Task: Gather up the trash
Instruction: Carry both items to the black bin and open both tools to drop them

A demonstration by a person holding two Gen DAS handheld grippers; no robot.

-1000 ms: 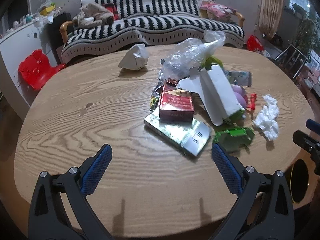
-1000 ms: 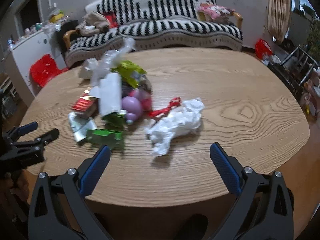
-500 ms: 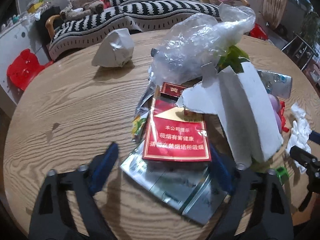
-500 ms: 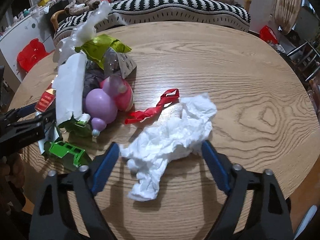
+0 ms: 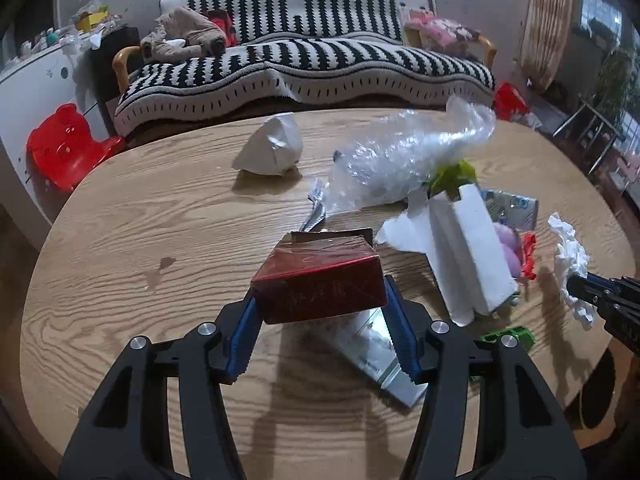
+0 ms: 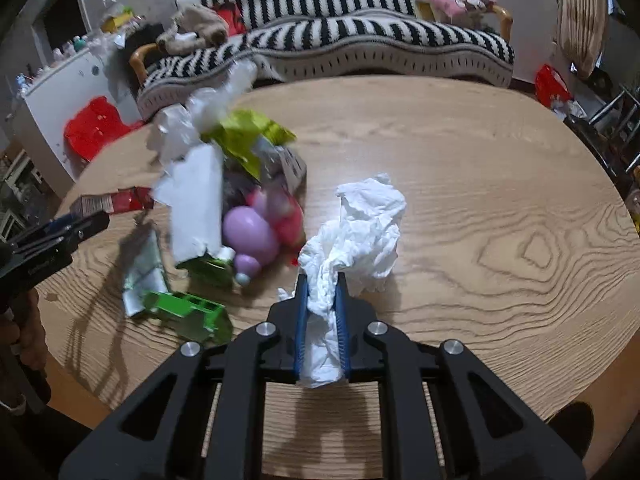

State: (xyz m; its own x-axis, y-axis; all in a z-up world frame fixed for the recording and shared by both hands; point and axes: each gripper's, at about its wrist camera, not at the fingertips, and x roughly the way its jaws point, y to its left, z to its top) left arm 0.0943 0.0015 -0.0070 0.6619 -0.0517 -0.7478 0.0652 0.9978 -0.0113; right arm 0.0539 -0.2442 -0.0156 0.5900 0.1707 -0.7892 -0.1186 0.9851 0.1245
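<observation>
My left gripper [image 5: 320,308] has its jaws closing on a red cigarette box [image 5: 316,268]. The blue pads press its two sides and hold it tilted above the wooden table [image 5: 160,220]. My right gripper [image 6: 321,284] is shut on a crumpled white tissue [image 6: 360,220], which bulges up out of the jaws. Between the two lies a trash pile: a clear plastic bag [image 5: 400,160], a torn white carton [image 5: 468,252], a silver wrapper [image 5: 380,352], a purple toy [image 6: 250,232] and a green plastic piece [image 6: 188,312].
A crumpled white paper ball [image 5: 272,148] sits alone at the far side of the table. Behind the table stands a striped sofa [image 5: 304,60], with a red stool [image 5: 64,144] to its left. A hand [image 6: 24,320] shows at the left edge.
Both grippers moved in and closed. The left one took the red box and raised it off the silver wrapper. The right one clamped the white tissue.
</observation>
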